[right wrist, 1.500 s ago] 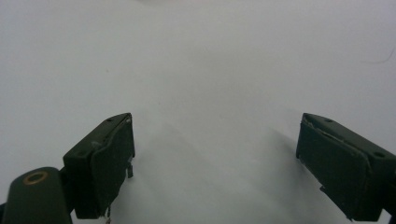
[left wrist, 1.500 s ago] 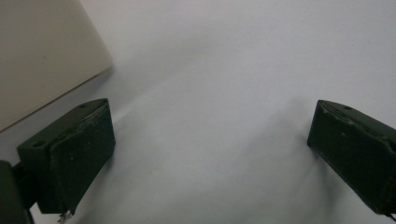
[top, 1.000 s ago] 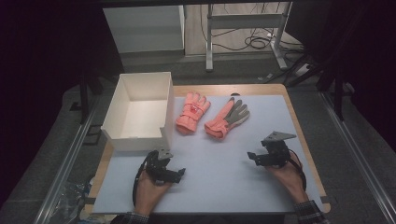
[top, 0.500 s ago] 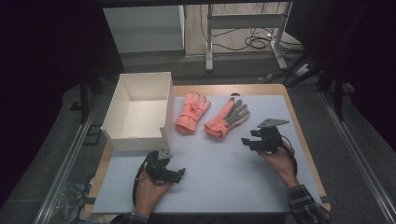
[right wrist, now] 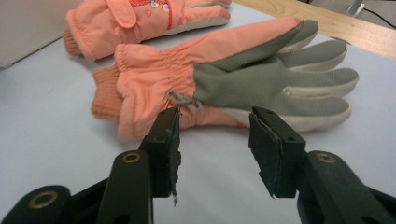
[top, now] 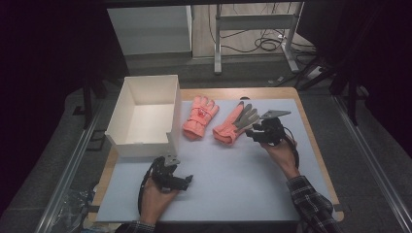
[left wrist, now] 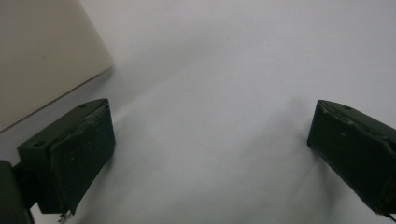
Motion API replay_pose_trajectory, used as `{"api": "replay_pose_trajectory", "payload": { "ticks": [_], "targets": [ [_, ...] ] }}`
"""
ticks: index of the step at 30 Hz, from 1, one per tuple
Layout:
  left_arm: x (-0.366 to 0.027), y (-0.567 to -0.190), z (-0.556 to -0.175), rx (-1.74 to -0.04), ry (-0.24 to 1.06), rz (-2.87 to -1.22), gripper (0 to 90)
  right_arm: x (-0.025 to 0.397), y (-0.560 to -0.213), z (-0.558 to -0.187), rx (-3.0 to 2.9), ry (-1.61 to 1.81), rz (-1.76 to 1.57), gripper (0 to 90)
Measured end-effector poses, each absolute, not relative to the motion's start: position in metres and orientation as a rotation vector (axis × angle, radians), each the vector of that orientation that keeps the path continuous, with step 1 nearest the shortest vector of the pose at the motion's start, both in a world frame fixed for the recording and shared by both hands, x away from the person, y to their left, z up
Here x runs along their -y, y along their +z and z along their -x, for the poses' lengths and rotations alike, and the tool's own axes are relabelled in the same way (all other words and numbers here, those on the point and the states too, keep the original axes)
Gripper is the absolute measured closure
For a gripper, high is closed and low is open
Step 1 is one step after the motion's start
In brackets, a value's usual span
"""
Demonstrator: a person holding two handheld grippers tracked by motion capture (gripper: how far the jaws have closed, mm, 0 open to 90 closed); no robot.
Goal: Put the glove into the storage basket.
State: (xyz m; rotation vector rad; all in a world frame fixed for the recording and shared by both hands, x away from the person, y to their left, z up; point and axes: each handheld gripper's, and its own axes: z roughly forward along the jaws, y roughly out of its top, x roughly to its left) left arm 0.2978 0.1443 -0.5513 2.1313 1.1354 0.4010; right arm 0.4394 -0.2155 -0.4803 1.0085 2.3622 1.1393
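Your right tongs (right wrist: 212, 133) sit parted just beside the palm-up orange-and-grey padded glove (right wrist: 224, 77) on the pale counter (top: 233, 170). Your left tongs (top: 182, 180) rest spread wide near the open white rectangular box (top: 145, 116).

Legible text, labels, numbers: none. The farther glove (right wrist: 140, 18) carries a small red printed motif near its strap, too blurred to read. White box (top: 145, 114): unmarked.

Dim surroundings, lit tabletop, soft close-up blur.
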Motion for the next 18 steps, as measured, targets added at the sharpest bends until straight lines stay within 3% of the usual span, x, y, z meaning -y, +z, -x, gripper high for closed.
{"api": "replay_pose_trajectory", "payload": {
  "ticks": [11,18],
  "targets": [
    [-0.144,-0.551,-0.298,-1.135,0.400,-2.133,0.6,0.197,-0.477,-0.470,-2.358,1.106,-1.013,62.3],
    [-0.144,-0.551,-0.298,-1.134,0.401,-2.132,0.6,0.185,-0.482,-0.487,-2.351,1.080,-1.044,51.8]
  ]
}}
